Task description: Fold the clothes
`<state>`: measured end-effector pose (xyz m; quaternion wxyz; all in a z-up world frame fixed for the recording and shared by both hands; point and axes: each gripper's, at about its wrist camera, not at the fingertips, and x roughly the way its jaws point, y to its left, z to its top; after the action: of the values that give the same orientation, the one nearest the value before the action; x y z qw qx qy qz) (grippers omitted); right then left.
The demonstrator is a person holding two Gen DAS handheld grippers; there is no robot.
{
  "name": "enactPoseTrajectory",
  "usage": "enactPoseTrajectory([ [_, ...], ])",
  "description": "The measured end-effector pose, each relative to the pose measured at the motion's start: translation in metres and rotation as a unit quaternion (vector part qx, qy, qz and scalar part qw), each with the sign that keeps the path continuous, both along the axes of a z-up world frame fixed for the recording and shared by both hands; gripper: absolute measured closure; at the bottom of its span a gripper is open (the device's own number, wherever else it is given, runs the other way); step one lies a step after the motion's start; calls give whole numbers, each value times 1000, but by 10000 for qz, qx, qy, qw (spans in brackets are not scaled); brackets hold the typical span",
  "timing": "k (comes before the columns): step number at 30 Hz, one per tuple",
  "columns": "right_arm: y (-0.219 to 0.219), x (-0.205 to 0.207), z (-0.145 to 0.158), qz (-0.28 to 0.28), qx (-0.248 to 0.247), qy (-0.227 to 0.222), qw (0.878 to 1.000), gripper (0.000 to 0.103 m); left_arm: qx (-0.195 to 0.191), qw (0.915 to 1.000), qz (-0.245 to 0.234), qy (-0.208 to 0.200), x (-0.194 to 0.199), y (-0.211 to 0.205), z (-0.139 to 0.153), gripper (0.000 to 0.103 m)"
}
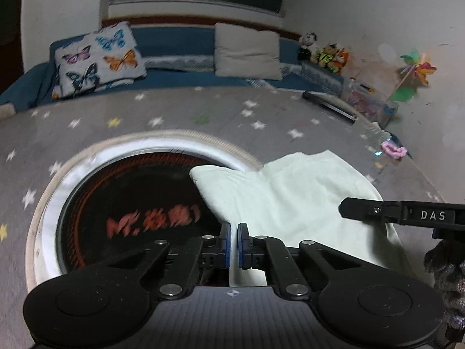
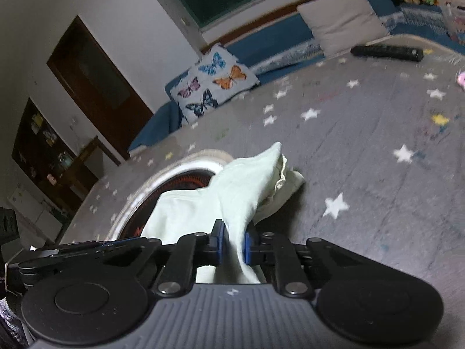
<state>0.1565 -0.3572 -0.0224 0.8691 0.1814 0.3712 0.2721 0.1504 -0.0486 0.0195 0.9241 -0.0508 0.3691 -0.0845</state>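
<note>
Star-patterned cover [image 2: 377,174]; garment [image 2: 232,192] between hand-held gripper [image 2: 234,247]

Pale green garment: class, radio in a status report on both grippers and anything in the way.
Left gripper shut on pale green garment edge. Right gripper shut on a raised fold. Garment partly overlaps round black mat. Nothing blocking.

Red lettering on the dark round plate [image 1: 139,203] ahead-left of the left tongs [image 1: 234,242] smeared by motion, unreadable past "Mr."; plate's right part hidden under the pale green garment [image 1: 290,192]; garment's near edge lost behind the tongs' body; right tongs [image 2: 232,245] cut off by the right edge in the left wrist view, only one finger [image 1: 377,210] showing; gloved hand [image 1: 447,276] likewise cropped; small clutter [image 1: 369,101] far ahead-right too blurred to identify; stuffed toys [image 1: 325,51] indistinct.
</note>
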Motion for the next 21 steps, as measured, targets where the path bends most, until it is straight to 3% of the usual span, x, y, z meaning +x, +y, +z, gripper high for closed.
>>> enactPoseTrajectory([
  [8, -39, 8, 27, -387, -94, -334, 9986, 92, 12, 9990, -380, -248, 35, -45, 16, 101],
  [13, -63, 23, 30, -635, -269, -388, 9969, 92, 23, 9986, -501, -152, 52, -66, 10, 101],
  [18, -81, 34, 23, -821, -307, -342, 9956, 92, 106, 9982, -587, 34, 62, -78, -5, 95],
  [21, -87, 43, 17, -896, -371, -314, 9948, 92, 145, 9978, -636, 136, 68, -85, -13, 84],
])
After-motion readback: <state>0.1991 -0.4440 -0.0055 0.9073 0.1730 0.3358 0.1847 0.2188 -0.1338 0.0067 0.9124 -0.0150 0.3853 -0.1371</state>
